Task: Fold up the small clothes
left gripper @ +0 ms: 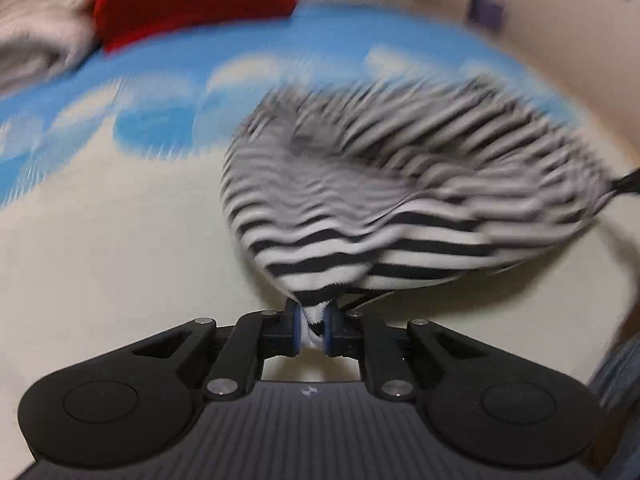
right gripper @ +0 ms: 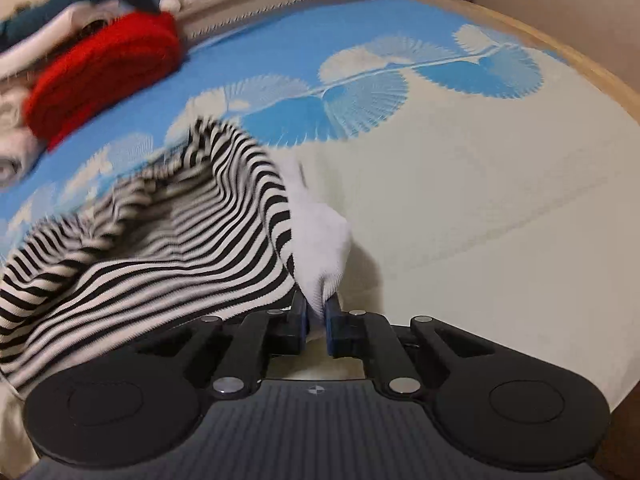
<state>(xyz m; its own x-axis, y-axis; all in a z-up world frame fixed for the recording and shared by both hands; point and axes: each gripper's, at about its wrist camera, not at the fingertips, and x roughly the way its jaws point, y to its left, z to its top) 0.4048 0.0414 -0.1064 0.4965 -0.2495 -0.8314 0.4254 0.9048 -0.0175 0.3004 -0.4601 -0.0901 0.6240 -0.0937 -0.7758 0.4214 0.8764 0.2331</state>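
Left gripper (left gripper: 313, 330) with jaws clamped on a bunched edge of the black-and-white striped garment (left gripper: 400, 192), which is blurred and spreads away to the right above the blue-and-cream cloth (left gripper: 120, 240) covering the counter. Right gripper (right gripper: 317, 326) with jaws pinched on the garment's white edge (right gripper: 320, 240), the striped fabric (right gripper: 160, 248) draping off to the left. A red knit (right gripper: 108, 68) lies among other piled clothes (right gripper: 24, 128) at the far left of the cloth.

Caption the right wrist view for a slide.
Right gripper pinches a striped garment above the blue-and-white mat.
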